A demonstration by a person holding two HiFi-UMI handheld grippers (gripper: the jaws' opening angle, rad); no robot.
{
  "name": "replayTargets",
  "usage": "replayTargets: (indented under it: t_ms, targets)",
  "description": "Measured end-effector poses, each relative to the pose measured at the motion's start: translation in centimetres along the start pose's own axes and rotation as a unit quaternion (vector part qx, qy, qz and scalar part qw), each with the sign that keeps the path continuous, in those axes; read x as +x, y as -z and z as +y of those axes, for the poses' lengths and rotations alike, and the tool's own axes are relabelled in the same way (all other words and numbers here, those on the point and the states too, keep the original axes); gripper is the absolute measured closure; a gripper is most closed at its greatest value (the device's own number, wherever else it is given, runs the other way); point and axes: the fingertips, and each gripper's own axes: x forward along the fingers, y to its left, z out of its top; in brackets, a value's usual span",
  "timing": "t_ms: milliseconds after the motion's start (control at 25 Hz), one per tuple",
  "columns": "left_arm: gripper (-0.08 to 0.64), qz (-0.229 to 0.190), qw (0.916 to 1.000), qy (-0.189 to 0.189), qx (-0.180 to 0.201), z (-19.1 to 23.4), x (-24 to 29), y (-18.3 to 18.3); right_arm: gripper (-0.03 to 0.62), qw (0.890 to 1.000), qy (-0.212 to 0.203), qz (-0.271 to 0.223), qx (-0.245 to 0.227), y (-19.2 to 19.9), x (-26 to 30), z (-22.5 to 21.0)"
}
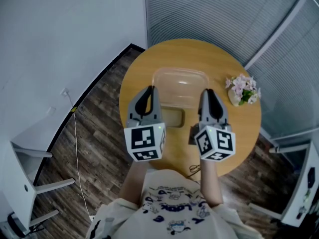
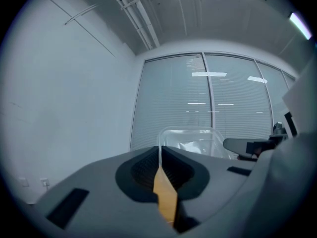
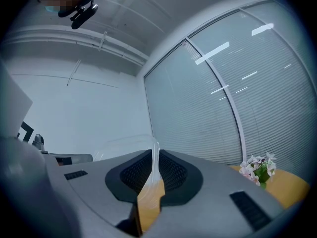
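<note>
Left gripper (image 1: 149,90) and right gripper (image 1: 207,93), held side by side above the round wooden table (image 1: 149,63), each had its jaws pressed together on the thin near rim of a clear plastic container (image 1: 180,85). The container reached forward from both grippers, spanning the gap between them. Farther off, ahead and to the right of the right gripper, a small vase of pink flowers (image 1: 243,89) stood near the table's edge

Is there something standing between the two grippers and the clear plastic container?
Nothing visible does. The left gripper and the right gripper are each shut on the near rim of the clear plastic container, with the thin rim directly between the jaws. The flowers stand apart from it, at the right side of the round table.
</note>
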Motion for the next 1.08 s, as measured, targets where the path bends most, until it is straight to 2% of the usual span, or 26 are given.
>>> replayTargets:
  t_ms: [1080]
  targets:
    - [0.54,0.004,1.0,0.005,0.0,-0.41,0.39,0.3,0.549,1.0,0.004,0.003,-0.007,0.33,0.14,-0.57]
